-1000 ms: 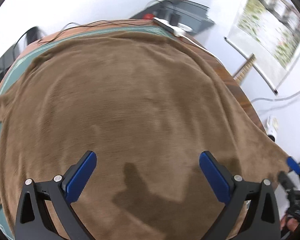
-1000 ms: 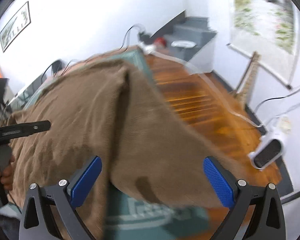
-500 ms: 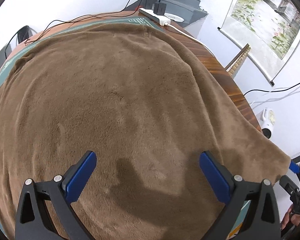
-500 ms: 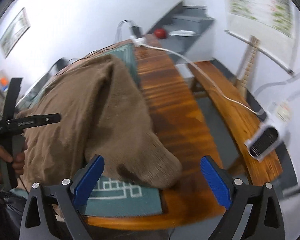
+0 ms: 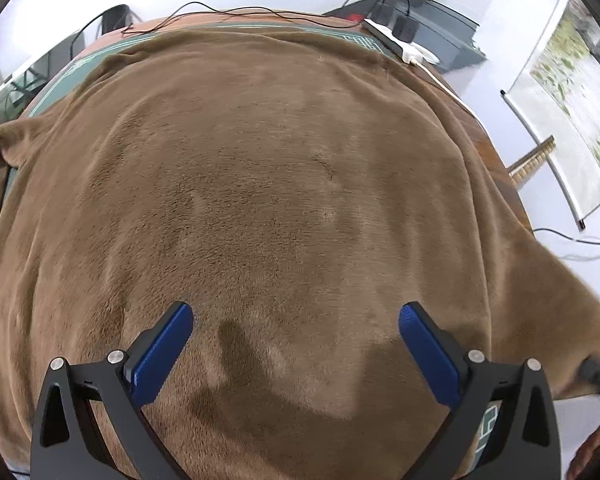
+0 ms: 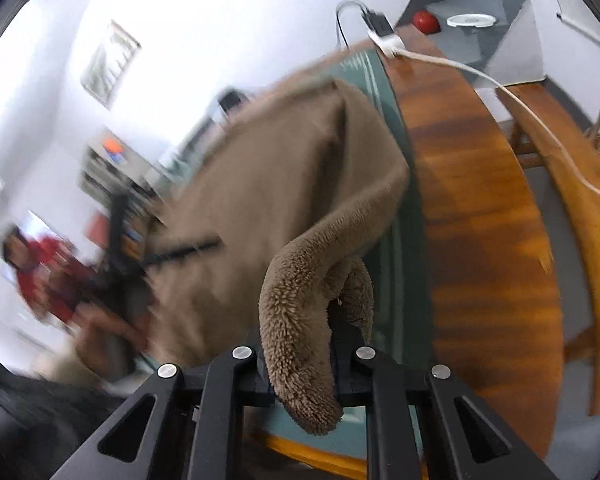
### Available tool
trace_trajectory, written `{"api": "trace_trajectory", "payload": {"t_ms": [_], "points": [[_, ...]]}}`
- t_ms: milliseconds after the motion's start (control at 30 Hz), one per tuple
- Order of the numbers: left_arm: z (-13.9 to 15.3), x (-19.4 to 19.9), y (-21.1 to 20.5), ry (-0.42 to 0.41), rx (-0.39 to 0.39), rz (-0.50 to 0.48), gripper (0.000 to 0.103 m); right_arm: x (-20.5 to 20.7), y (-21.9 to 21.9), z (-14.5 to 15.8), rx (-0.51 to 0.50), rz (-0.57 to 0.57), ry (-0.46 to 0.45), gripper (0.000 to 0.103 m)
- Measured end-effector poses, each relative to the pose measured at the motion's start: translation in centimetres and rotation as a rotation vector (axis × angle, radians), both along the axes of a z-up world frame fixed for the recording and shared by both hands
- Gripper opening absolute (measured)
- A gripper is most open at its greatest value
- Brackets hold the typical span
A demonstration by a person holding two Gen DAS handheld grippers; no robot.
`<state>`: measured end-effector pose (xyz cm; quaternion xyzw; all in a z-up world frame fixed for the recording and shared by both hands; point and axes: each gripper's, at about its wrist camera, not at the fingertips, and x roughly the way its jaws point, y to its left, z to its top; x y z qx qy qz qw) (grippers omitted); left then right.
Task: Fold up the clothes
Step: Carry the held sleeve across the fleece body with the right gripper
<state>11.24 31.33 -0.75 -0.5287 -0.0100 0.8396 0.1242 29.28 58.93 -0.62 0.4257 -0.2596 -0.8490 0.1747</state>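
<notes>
A large brown fleece blanket (image 5: 268,184) lies spread over the table, covering most of a green mat (image 5: 100,54). My left gripper (image 5: 296,352) hovers just above the blanket's near part, open, with nothing between its blue pads (image 5: 164,350). In the right wrist view my right gripper (image 6: 304,376) is shut on a near corner of the brown blanket (image 6: 296,320), which curls up over the closed jaws. The lifted corner trails back to the rest of the blanket on the table. The left gripper shows blurred at the left of that view.
A white power strip (image 5: 392,40) with plugged chargers and cables sits at the table's far right corner. The bare wooden table edge (image 6: 480,208) and a bench lie to the right. A person in red (image 6: 48,276) stands blurred at the left. A scroll painting (image 5: 572,92) hangs on the right wall.
My right gripper has gone from open to shut on the blanket's corner. The left gripper stays open and has drifted over the blanket, which now lies flatter.
</notes>
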Motion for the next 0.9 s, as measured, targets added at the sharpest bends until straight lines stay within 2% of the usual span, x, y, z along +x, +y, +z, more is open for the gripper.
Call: {"api": "trace_trajectory", "payload": {"t_ms": [133, 200, 467, 567, 667, 733, 800, 900], "points": [[0.8, 0.4, -0.3, 0.022, 0.001, 0.016, 0.103, -1.7, 2.4, 3.1, -0.194, -0.027, 0.093, 0.018], [1.3, 0.6, -1.1, 0.032, 0.008, 0.034, 0.103, -2.9, 3.2, 4.9, -0.254, -0.04, 0.15, 0.018], [2.7, 0.5, -5.8, 0.047, 0.043, 0.12, 0.103, -5.6, 5.7, 12.0, -0.394, -0.15, 0.392, 0.018], [2.8, 0.4, -8.2, 0.046, 0.055, 0.153, 0.103, -6.1, 5.6, 14.9, -0.397, -0.194, 0.467, 0.018], [2.9, 0.3, -10.6, 0.044, 0.068, 0.186, 0.103, -6.8, 3.8, 18.1, -0.307, -0.185, 0.528, 0.018], [3.0, 0.1, -12.3, 0.044, 0.072, 0.197, 0.103, -8.2, 1.0, 19.4, -0.27, -0.152, 0.54, 0.018], [3.2, -0.1, -14.0, 0.049, 0.077, 0.208, 0.103, -9.9, -2.4, 19.9, -0.229, -0.125, 0.524, 0.018], [3.5, -0.6, -16.7, 0.061, 0.093, 0.226, 0.103, -13.1, -7.5, 19.2, -0.205, -0.073, 0.463, 0.018]]}}
